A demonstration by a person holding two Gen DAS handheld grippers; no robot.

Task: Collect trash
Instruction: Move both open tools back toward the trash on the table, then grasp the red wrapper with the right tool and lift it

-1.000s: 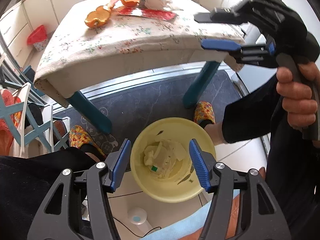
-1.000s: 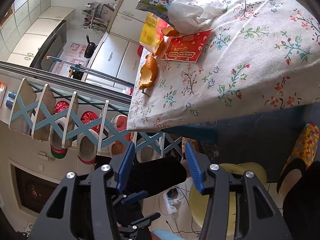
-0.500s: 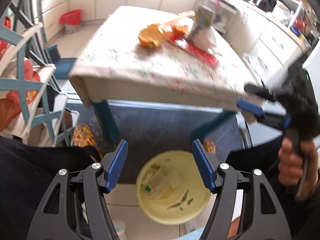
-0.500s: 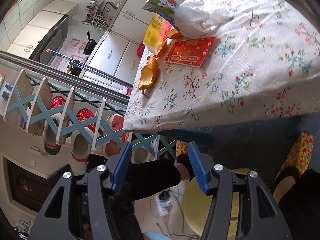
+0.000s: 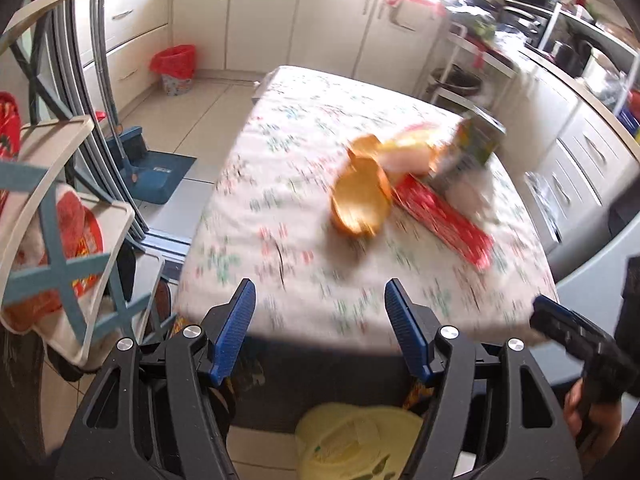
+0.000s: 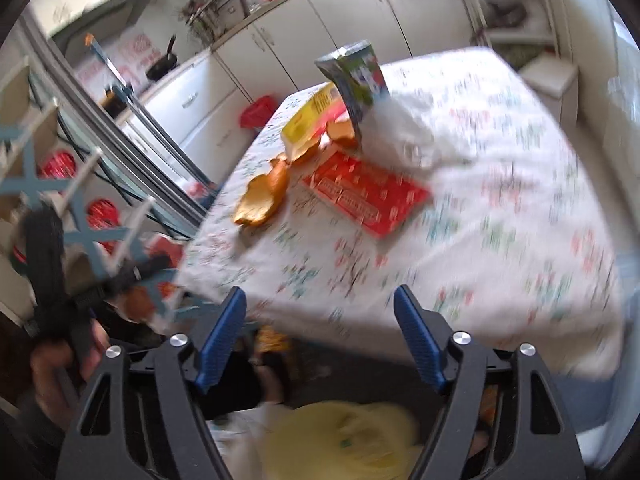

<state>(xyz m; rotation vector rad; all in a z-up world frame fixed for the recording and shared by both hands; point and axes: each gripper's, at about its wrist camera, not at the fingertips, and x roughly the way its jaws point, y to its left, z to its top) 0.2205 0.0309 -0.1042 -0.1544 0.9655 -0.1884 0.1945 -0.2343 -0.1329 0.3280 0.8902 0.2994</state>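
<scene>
Trash lies on the flowered tablecloth (image 5: 288,240): an orange peel (image 5: 362,200), a red wrapper (image 5: 444,220), a green carton (image 5: 476,144), a yellow packet (image 6: 310,120) and a white crumpled bag (image 6: 404,128). A yellow bin (image 5: 356,436) with paper scraps stands on the floor below the table's near edge. My left gripper (image 5: 320,312) hangs open and empty at that near edge, above the bin. My right gripper (image 6: 320,316) is there too, its jaws opening with nothing between them. The peel (image 6: 264,196) and wrapper (image 6: 366,196) lie well ahead of both.
A shoe rack with blue crosses (image 5: 52,240) stands left of the table. A blue dustpan (image 5: 160,168) and a small red-lined bin (image 5: 176,64) sit on the floor beyond. White cabinets (image 5: 280,20) line the far wall. A hand (image 5: 592,424) holds the right gripper.
Both grippers rose and tilted up from the yellow bin toward the tabletop. The right gripper's jaws spread wider. The left view now shows the table from above instead of from beneath.
</scene>
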